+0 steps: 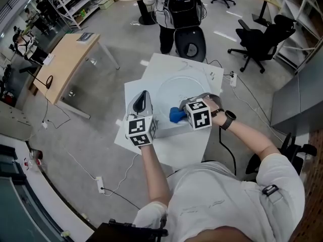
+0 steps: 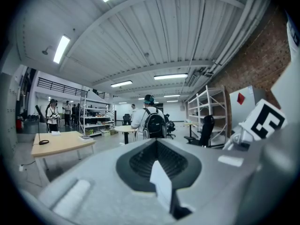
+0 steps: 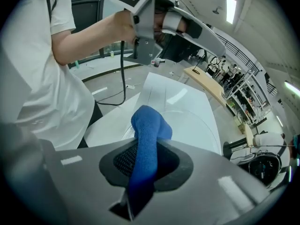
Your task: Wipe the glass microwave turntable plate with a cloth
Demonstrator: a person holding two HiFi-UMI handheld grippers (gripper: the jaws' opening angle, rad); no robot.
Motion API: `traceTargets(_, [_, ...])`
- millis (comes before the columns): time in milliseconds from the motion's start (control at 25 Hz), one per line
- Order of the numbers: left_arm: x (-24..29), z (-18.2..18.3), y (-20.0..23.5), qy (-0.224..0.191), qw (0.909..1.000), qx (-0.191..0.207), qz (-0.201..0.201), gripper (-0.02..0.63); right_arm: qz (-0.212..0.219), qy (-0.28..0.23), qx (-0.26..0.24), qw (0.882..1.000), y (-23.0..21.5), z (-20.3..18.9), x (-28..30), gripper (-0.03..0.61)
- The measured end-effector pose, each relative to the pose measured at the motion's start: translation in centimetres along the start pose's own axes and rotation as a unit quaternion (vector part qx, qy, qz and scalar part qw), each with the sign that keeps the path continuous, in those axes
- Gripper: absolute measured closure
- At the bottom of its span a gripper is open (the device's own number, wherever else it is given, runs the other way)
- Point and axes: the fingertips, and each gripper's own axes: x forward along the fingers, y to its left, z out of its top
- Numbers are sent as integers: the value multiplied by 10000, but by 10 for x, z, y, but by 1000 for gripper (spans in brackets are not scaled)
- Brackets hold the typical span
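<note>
The clear glass turntable plate (image 1: pixel 182 87) lies flat on the white table (image 1: pixel 147 87). My right gripper (image 1: pixel 182 114) is shut on a blue cloth (image 1: pixel 175 116), held at the plate's near edge. In the right gripper view the blue cloth (image 3: pixel 148 144) stands up between the jaws, and the glass plate (image 3: pixel 194 121) lies just beyond it. My left gripper (image 1: pixel 143 97) is raised left of the plate, jaws pointing up and away. Its own view looks out across the room, and the left gripper (image 2: pixel 161 184) there is shut on nothing.
A person with a black backpack (image 1: pixel 177 4) stands at the table's far side. A black office chair (image 1: pixel 262 34) is at the back right, a wooden desk (image 1: pixel 68 62) at the left. A power strip (image 1: pixel 233 78) and cables lie on the floor.
</note>
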Motion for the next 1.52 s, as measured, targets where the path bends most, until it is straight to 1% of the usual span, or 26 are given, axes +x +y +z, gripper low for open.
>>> traceTargets(80, [-3, -1, 7, 11, 10000, -14, 56, 614, -43, -183, 84, 9998, -18, 13, 10, 515])
traceTargets(200, [-6, 1, 16, -1, 9999, -72, 124, 614, -260, -397, 256, 9985, -53, 28, 23, 515])
traceTargets(360, [-9, 3, 20, -16, 9998, -144, 167, 613, -655, -384, 462, 9960, -95, 25, 33, 515])
traceTargets(560, [-10, 3, 23, 42, 9996, -215, 189, 613, -1065, -184, 740, 9914, -135, 2, 34, 515])
traceTargets(840, [-8, 4, 23, 29, 9996, -201, 189, 613, -1374, 122, 1196, 9832, -158, -53, 19, 515])
traceTargets(960, [-4, 5, 19, 4, 9998, -162, 128, 613, -1450, 286, 1322, 9801, -156, -78, 8, 515])
traceTargets(1160, [2, 5, 7, 45, 9998, -186, -45, 614, -1340, 558, 1320, 9806, -132, -106, -14, 515])
traceTargets(1360, [9, -2, -3, 81, 9998, -104, -156, 614, -1039, 716, 1268, 9839, -91, -122, -30, 515])
traceTargets(1520, [15, -6, -8, 78, 9997, -45, -229, 614, -775, 713, 1185, 9874, -58, -120, -38, 515])
